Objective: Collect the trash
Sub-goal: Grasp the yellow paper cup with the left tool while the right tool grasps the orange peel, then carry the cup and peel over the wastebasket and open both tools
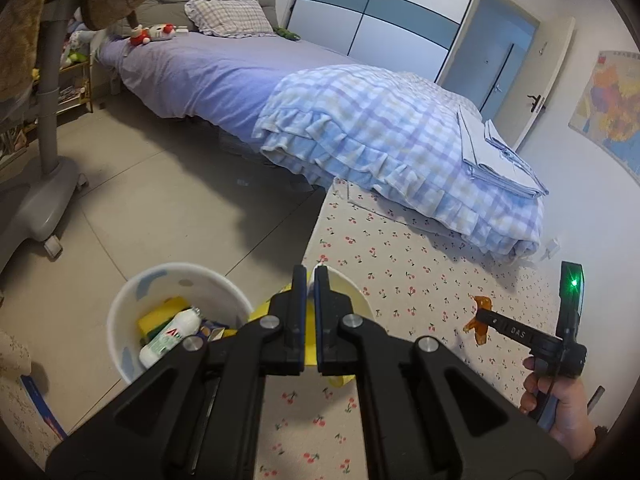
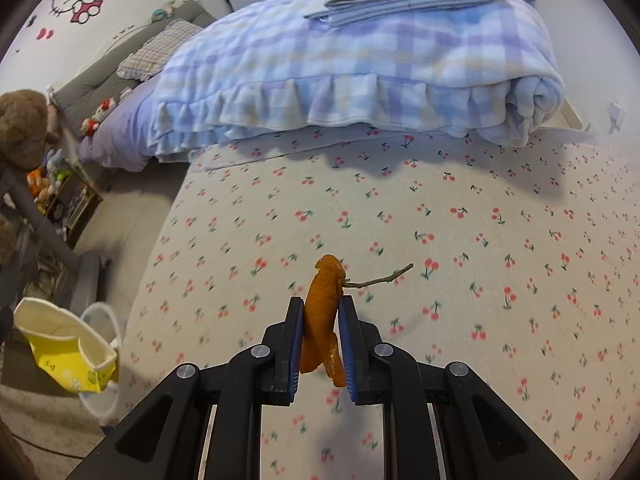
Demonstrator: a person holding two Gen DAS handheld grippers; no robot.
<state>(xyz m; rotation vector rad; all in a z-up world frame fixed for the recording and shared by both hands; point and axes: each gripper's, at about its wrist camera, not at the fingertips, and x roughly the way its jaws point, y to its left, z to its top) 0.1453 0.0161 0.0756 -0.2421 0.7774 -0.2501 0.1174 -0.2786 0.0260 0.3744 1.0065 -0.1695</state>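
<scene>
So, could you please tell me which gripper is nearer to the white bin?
Left. The left gripper, shut on a yellow carton, hangs beside the white bin; the right gripper holds orange peel over the mat.

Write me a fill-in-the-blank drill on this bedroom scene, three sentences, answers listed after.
1. The right tongs are shut on a piece of orange ____.
2. The left tongs grip the edge of a ____ carton, held beside the white bin.
3. The cloth under the thin twig is printed with small red ____.

Missing words: peel; yellow; cherries
</scene>
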